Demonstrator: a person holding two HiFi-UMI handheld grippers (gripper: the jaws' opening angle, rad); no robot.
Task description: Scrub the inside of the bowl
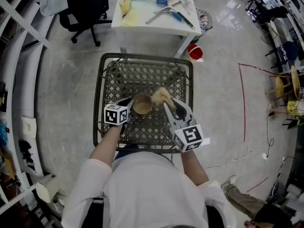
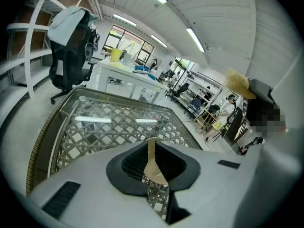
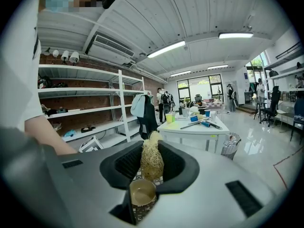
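Between the jaws of the right gripper [image 3: 151, 172] sits a pale, stringy scrubber [image 3: 151, 158]. The jaws are squeezed tight on it, and its fuzzy top sticks out past them. In the right gripper view a small brown bowl [image 3: 142, 192] shows just under the scrubber, with its open side facing the camera. I cannot tell if the two touch.

The left gripper [image 2: 153, 167] is pinched on the thin edge of the bowl and holds it by the left side. In the head view the bowl is in the middle, between the two grippers, and the scrubber is close by its right edge.

Both grippers are over a dark woven table [image 1: 100, 94] with a see-through top. Past it stands a white table [image 1: 156, 25] with small things on it. A black chair [image 1: 85, 8] on wheels is to the left of that table.
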